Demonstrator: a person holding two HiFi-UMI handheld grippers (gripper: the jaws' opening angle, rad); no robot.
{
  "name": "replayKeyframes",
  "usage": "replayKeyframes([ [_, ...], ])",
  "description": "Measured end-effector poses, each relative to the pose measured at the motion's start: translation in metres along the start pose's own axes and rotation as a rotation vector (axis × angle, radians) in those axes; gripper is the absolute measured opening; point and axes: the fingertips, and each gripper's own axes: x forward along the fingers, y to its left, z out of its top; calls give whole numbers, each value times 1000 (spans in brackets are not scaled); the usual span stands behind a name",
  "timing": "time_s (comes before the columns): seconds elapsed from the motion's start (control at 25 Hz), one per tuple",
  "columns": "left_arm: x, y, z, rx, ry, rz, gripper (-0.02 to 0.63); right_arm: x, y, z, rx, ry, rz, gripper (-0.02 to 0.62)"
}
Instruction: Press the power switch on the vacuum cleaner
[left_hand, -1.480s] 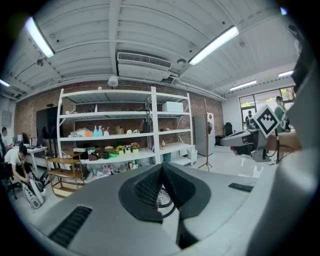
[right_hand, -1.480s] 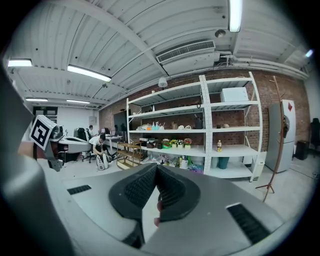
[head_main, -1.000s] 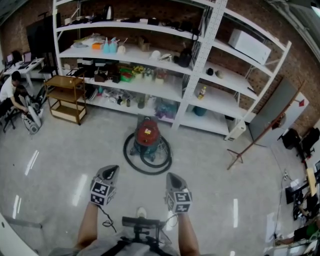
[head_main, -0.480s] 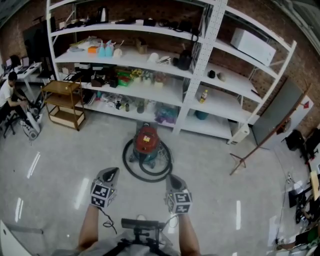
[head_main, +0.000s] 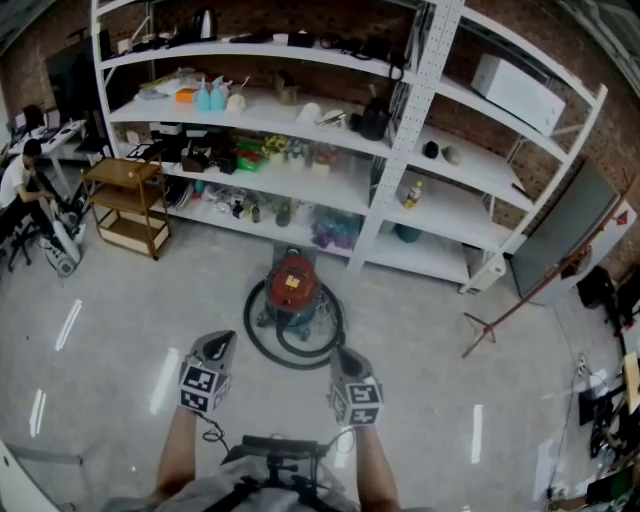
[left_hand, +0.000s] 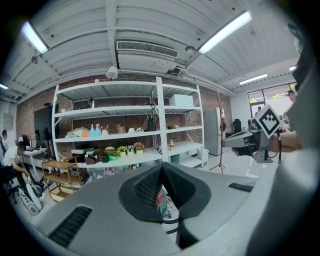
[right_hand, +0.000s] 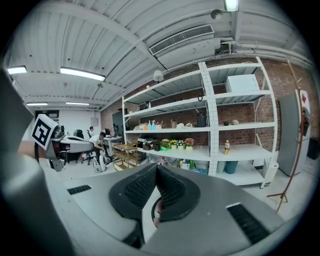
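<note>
Well ahead of the left gripper (head_main: 220, 340) and right gripper (head_main: 346, 354), a white rack (head_main: 400, 130) stands against a brick wall (head_main: 590, 130). Blue bottles (head_main: 211, 95) sit on an upper shelf ahead-left, and a white box (head_main: 518, 90) on the top shelf ahead-right. Far to the left gripper's left are a wooden cart (head_main: 125, 200) and a seated person (head_main: 20, 175). Right of the right gripper, a grey board (head_main: 560, 230) leans by the rack, with a wooden stand (head_main: 483, 322) on the floor (head_main: 120, 300) nearer.
</note>
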Motion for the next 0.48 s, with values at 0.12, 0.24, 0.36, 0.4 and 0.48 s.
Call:
replayKeyframes([
  [0.12, 8, -1, 2, 8, 4, -1, 8, 8, -5, 3, 9, -14, 11, 11],
  [0.24, 15, 2, 5, 8, 7, 4, 8, 15, -9, 3, 20, -2, 18, 12],
  [0.36, 21, 6, 10, 4, 5, 13, 8, 22, -13, 5, 24, 3, 25, 11],
  [0.4, 24, 7, 11, 4, 3, 16, 8, 24, -15, 5, 24, 4, 25, 11],
  [0.48, 29, 9, 11, 3, 1, 19, 8, 29, -18, 5, 22, 3, 25, 11],
])
